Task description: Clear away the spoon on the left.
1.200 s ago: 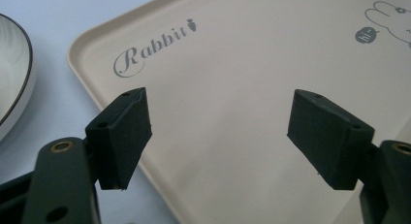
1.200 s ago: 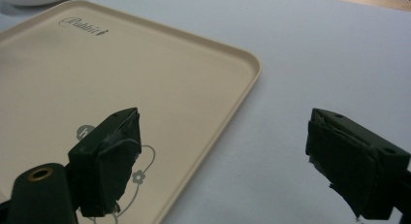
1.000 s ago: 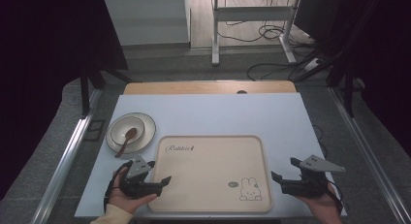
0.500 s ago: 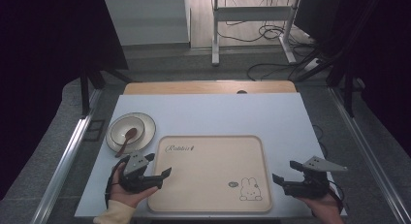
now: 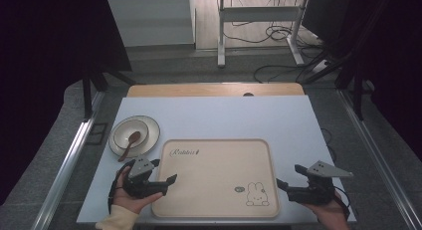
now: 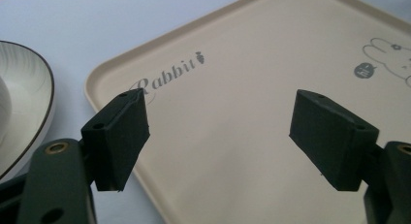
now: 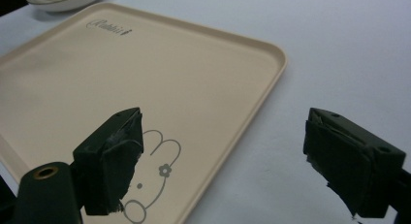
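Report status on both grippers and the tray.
Left gripper open, jaws over the tray's left edge. Right gripper open, at its right edge. Tray flat, bare, ungripped. Plate with spoon sits apart, upper left.

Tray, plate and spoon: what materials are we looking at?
Tray: likely moulded plastic or melamine; matte beige, rounded raised rim, printed rabbit and lettering.
Plate: looks like glazed ceramic; glossy off-white with a thin dark rim line, though melamine is possible.
Spoon: probably wood; uniform matte brown, but too small to be sure.
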